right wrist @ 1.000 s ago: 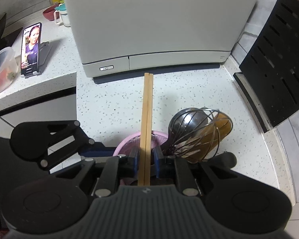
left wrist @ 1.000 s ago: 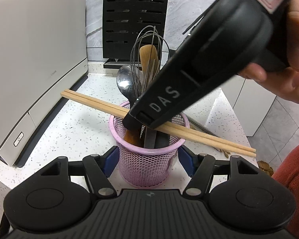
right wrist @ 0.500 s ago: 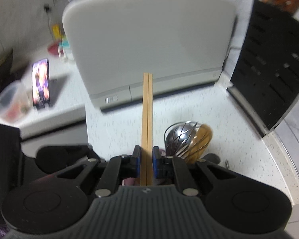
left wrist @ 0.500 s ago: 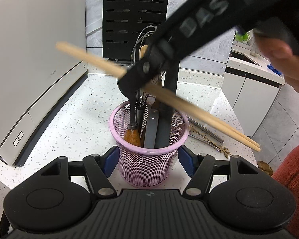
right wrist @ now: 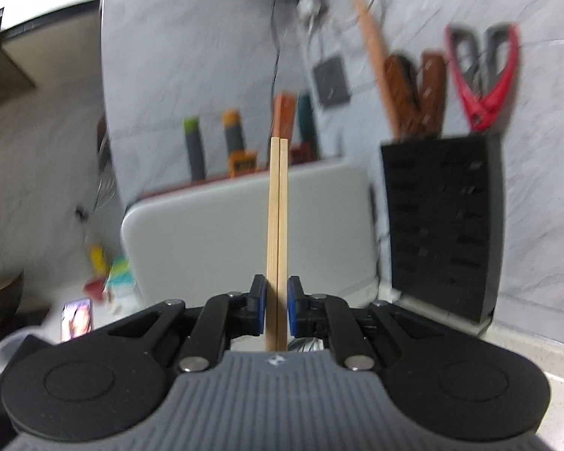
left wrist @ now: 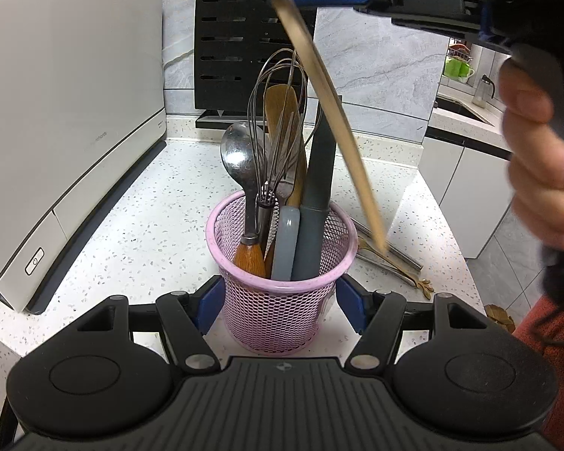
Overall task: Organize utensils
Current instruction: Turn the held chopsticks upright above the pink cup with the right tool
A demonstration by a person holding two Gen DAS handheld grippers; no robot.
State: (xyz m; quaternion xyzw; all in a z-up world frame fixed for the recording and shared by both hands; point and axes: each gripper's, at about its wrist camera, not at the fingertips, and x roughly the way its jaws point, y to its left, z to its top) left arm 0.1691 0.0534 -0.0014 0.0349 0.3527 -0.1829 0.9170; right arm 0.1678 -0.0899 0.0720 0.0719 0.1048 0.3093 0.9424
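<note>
Chopsticks: upper end cut by top edge, motion-blurred. Right-wrist background smeared; knife block contents indistinct. Utensil handles hidden inside pink mesh holder.

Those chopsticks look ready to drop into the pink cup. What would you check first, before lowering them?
1. Chopsticks pinched firmly in the right hand-held gripper: ok.
2. Both sticks side by side and even: ok.
3. Pink cup steadied between the left hand-held gripper fingers: ok.
4. Lower tips over the cup's opening: not ok, they hang right of the rim.
5. Free room in the cup beside the whisk and spoon: cannot tell.
</note>
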